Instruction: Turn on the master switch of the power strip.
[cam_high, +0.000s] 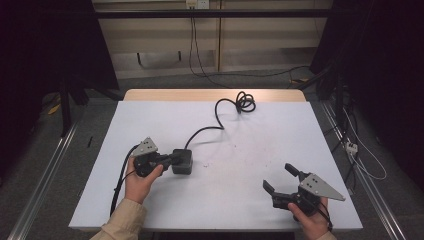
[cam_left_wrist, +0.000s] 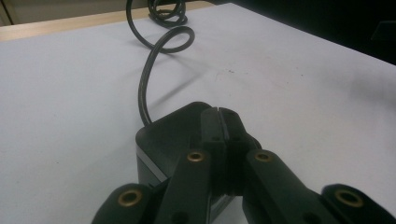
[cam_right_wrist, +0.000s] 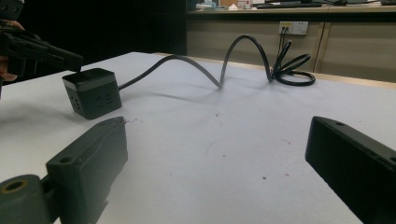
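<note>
My right hand is holding its gripper (cam_high: 280, 179) low over the table's (cam_high: 250, 150) near edge, jaws spread wide and empty. My left gripper (cam_high: 172, 159) (jaws pressed together) is resting its tips on the black cube (cam_high: 183, 161), whose cord (cam_high: 220, 112) is coiling farther back.

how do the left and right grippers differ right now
The left gripper has its fingers shut together, resting on top of the black cube; the right gripper has its fingers spread wide over bare table, touching nothing. Both are black and hand-held.
</note>
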